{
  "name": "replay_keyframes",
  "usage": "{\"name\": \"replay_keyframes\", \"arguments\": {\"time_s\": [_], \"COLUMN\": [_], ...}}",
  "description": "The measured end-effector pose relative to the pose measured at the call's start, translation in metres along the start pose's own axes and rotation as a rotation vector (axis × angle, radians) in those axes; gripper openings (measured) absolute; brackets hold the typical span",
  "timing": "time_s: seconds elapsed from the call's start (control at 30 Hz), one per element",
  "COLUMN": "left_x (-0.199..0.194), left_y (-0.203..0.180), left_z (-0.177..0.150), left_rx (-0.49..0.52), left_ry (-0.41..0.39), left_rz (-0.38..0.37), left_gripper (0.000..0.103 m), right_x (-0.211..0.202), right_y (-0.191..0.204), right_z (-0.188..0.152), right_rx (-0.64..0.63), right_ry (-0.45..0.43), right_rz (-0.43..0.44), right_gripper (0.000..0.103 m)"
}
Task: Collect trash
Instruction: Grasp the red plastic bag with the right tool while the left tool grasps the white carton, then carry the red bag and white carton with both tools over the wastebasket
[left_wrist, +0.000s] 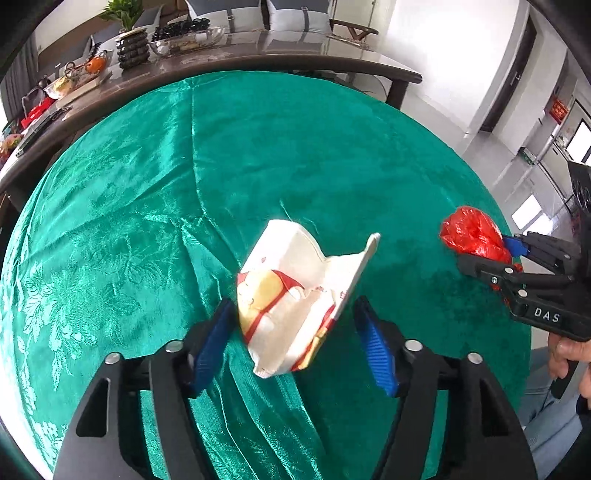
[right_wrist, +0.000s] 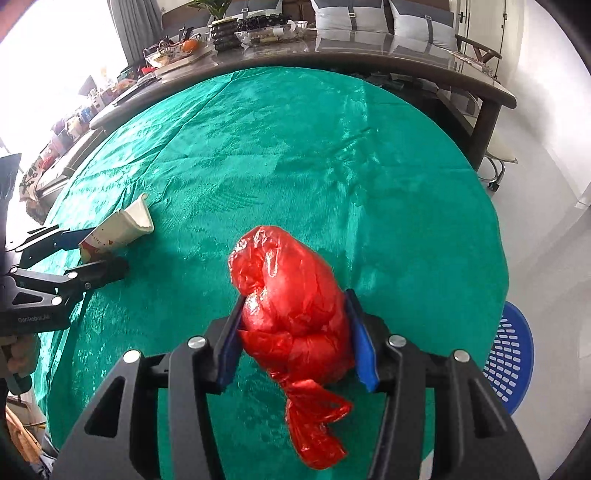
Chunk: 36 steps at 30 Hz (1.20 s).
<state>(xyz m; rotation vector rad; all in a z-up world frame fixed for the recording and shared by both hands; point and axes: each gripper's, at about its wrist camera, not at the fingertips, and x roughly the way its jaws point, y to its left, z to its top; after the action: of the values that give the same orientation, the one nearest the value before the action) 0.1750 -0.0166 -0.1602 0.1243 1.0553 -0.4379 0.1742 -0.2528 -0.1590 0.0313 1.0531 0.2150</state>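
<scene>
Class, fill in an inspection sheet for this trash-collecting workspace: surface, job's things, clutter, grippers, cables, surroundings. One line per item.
Surface: round table under a creased green tablecloth.
Job's things: torn paper cup between the left gripper's fingers, whether lifted or resting cannot be told; red plastic bag held above the cloth.
Clutter: nothing seen on the cloth besides the trash.
Grippers: left gripper wide apart around the cup, one pad touching; right gripper shut on the bag.
Cables: nothing seen.
Surroundings: blue basket on the floor at right; dark side table behind with a potted plant and trays.

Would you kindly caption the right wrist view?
Right gripper clamps a red plastic bag above the green tablecloth.
</scene>
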Motion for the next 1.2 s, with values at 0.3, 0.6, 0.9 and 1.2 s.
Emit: {"name": "replay_keyframes", "arguments": {"time_s": [0.3, 0.6, 0.9, 1.2], "left_x": [-0.029, -0.017, -0.021, -0.046], "left_y": [0.001, -0.025, -0.016, -0.036], "left_z": [-0.004, 0.004, 0.009, 0.025], "left_rx": [0.156, 0.309, 0.275, 0.18], "left_ry": [-0.053, -0.024, -0.014, -0.074], "left_rz": [-0.022, 0.008, 0.008, -0.14], "left_gripper": [0.075, 0.048, 0.007, 0.006], "right_x": [-0.017, -0.001, -0.019, -0.056], "right_y": [0.002, 0.017, 0.01, -0.016], "right_z": [0.012, 0.027, 0.03, 0.031], "right_rx": [-0.131, -0.2, -0.123, 0.015], "right_ry": [0.087, 0.149, 0.09, -0.008], "right_rz": [0.018, -0.011, 0.032, 0.131], "right_gripper": [0.077, 0.076, 0.039, 0.039]}}
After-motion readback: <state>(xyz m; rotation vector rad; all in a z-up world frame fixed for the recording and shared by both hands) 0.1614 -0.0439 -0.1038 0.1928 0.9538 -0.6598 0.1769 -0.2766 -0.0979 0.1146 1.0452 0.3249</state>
